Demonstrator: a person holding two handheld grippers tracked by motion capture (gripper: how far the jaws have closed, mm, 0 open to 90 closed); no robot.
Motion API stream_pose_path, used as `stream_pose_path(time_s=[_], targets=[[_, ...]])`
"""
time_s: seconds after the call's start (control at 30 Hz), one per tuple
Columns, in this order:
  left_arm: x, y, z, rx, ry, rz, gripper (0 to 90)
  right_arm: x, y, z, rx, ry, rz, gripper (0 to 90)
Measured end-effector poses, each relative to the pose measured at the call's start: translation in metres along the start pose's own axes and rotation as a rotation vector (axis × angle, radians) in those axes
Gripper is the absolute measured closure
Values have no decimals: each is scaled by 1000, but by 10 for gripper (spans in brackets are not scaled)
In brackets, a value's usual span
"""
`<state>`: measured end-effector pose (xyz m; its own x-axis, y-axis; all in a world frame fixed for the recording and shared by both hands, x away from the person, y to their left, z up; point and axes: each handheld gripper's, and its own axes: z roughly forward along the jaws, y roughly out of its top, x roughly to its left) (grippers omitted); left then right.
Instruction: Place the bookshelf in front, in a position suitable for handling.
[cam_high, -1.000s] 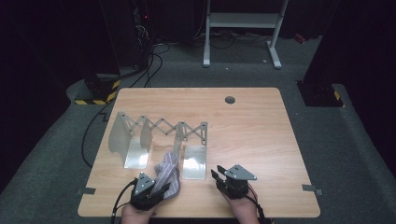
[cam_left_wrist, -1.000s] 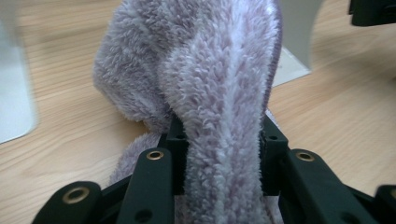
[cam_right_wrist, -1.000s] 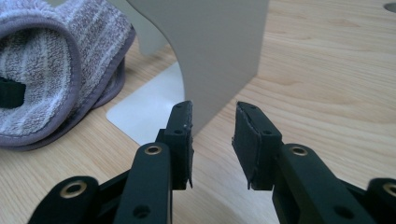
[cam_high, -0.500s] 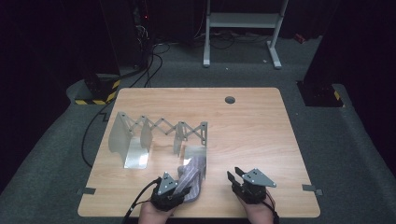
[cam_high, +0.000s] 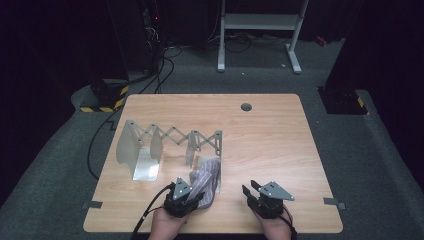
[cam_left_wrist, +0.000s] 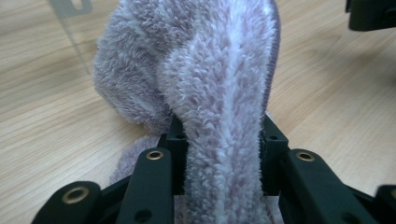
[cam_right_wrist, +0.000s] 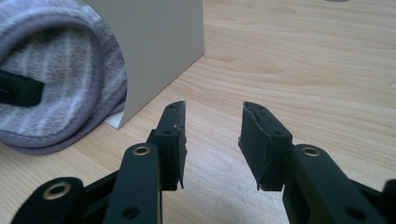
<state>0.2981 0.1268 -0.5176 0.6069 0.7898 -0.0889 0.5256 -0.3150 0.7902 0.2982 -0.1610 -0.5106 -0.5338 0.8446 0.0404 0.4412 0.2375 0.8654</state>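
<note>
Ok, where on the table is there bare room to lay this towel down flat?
The whole right half of the table is bare, from the rack's right end to the right edge, behind the open right tongs. The left is crowded by the rack's plates, with the towel clamped in the left tongs beside them.

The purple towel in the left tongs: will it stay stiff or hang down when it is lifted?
The purple towel is probably floppy: it folds and bulges between the pads of the left tongs. Its thick fluffy pile suggests it is light and not slippery. It should not roll; its loose part would likely drag on the table.
</note>
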Motion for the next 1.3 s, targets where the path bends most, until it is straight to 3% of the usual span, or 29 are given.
stream_pose_path(time_s=[0.17,0.27,0.5,0.57,0.63,0.83,0.9,0.97,1.1,1.3], targets=[[-1,11,18,21,-4,13,655,-2,-1,-1,-1,-1,8,603],[-5,20,19,14,-32,7,656,-3,-2,-2,-3,-2,13,601],[-20,75,-32,-177,-42,69,656,-7,-1,-4,-17,-7,25,601],[-23,82,-42,-216,-40,77,656,-7,0,-5,-20,-7,27,601],[-23,80,-42,-211,-33,79,656,-7,-1,-5,-20,-7,25,601],[-19,28,14,5,-36,55,657,-6,-1,-3,-14,-4,18,601],[-16,16,25,40,-30,47,657,-5,-2,-3,-11,-3,16,601],[-14,13,26,27,-40,23,657,-4,-2,-3,-11,-2,13,601],[-16,23,16,3,-50,18,657,-5,-3,-2,-7,-3,14,601],[-26,63,-29,-157,-73,56,657,-5,-3,-2,-6,-6,14,601]])
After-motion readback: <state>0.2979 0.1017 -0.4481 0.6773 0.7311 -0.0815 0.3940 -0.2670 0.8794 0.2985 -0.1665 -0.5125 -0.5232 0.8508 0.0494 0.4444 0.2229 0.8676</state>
